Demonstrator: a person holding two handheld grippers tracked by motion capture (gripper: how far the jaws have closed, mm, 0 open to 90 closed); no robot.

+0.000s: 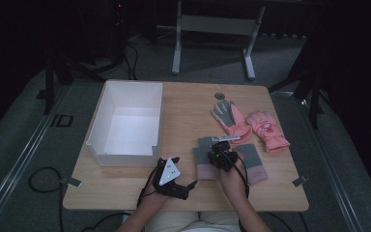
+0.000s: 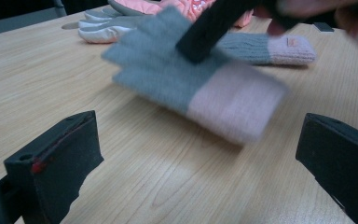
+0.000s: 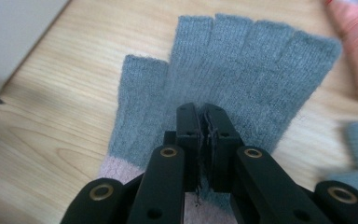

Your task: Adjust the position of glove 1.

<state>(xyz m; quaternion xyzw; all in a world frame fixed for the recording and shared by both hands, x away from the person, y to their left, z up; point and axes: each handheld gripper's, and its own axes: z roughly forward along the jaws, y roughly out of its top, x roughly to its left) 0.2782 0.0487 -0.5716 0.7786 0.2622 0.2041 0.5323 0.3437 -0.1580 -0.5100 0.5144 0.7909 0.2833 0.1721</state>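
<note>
Right gripper view: right claw pinching grey glove.

Right gripper was clamped tight, jaws pressed together, hand low over table. Left gripper rested near the table's front edge, jaws spread wide, pointing rightward.

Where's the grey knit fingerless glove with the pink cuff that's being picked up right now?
In the high view the grey knit fingerless glove with the pink cuff is near the table's front edge, pinched in the right hand-held gripper, between its matching glove and the left hand-held gripper.
</note>
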